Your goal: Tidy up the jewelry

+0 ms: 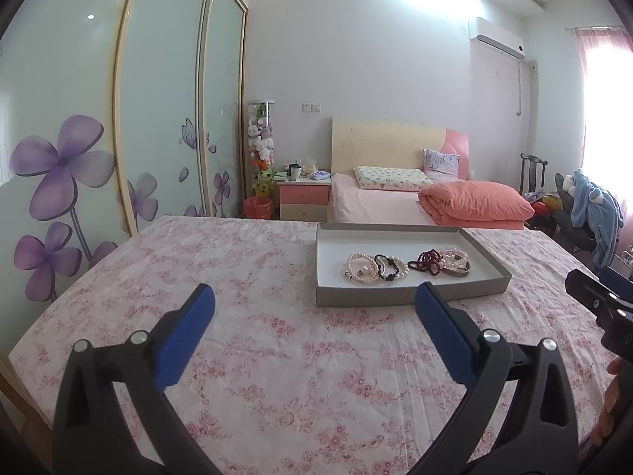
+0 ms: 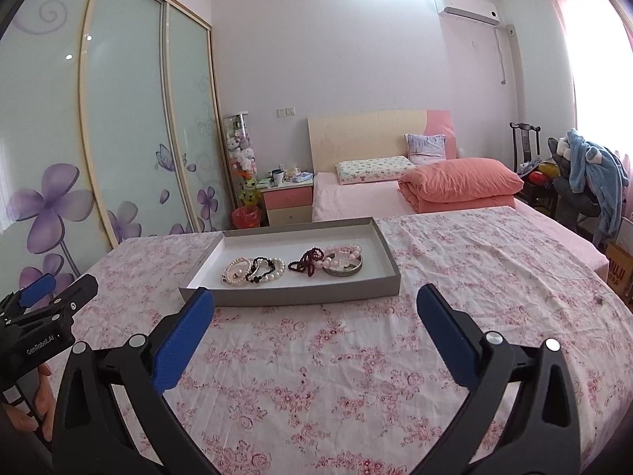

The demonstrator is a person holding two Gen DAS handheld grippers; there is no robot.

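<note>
Left gripper (image 1: 314,297) w/ blue pads wide apart, nothing btwn, over floral tablecloth (image 1: 253,316). Grey tray (image 1: 395,297) near cloth's far edge, holding pearl bracelets (image 1: 362,269), black-bead bracelet (image 1: 389,267), dark red beads (image 1: 427,260), pink bracelets (image 1: 455,259). Right gripper (image 1: 593,297) at cloth's right edge.

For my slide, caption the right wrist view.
Open right gripper faces a shallow grey cardboard tray of beaded bracelets on a pink floral bedspread.

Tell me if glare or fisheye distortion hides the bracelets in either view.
No: left wrist view, window blown out at right, wardrobe doors bowed, but bracelets in the tray are sharp; right wrist view, same window glare, bracelets evenly lit and clear.
</note>
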